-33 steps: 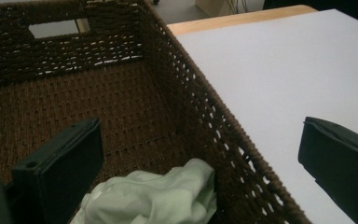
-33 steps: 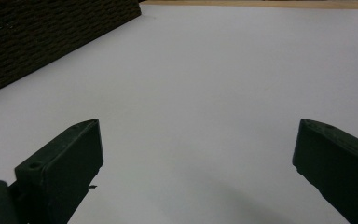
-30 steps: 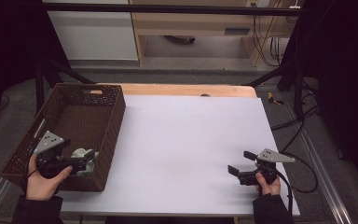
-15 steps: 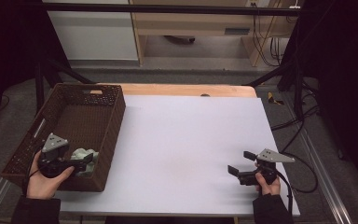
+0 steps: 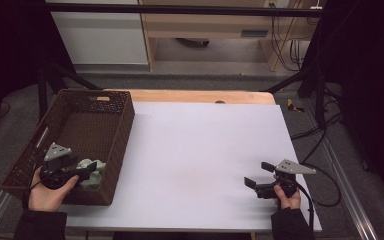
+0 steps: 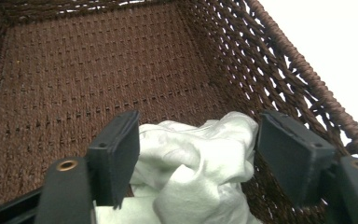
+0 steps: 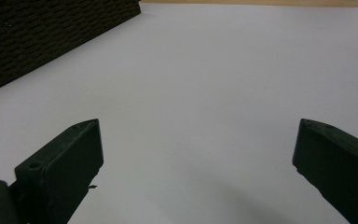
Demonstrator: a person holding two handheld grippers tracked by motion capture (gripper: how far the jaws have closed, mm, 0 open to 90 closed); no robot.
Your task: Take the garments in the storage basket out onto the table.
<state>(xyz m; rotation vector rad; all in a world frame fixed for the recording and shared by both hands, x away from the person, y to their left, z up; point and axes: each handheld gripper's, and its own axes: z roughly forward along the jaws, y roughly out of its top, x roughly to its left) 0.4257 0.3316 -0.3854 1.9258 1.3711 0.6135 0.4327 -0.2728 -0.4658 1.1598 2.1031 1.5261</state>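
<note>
Over on the left there's a dark brown wicker basket (image 5: 75,135) sitting at the left edge of the white table (image 5: 205,160), partly hanging past it. Crumpled in its near right corner, right against the woven wall, is a pale greenish-white cloth (image 5: 92,172). The left gripper (image 5: 87,171) is reaching into the basket from the near side, held in the person's left hand (image 5: 47,190). Its jaws have just been closing in, and the cloth sits between them. In the left gripper view the cloth (image 6: 191,172) bunches up between the two black pads; the left pad looks like it's touching the fabric, while the right pad is just beside it, with a sliver of basket weave (image 6: 98,79) showing between. So it's a medium gap, not clamped down yet as far as I can see.

Middle of the table is plain white surface.

On the right, the right gripper (image 5: 254,177) hovers low over the near right part of the table, held in the right hand (image 5: 287,197), jaws spread wide with nothing in between, pointing left toward the basket.
</note>
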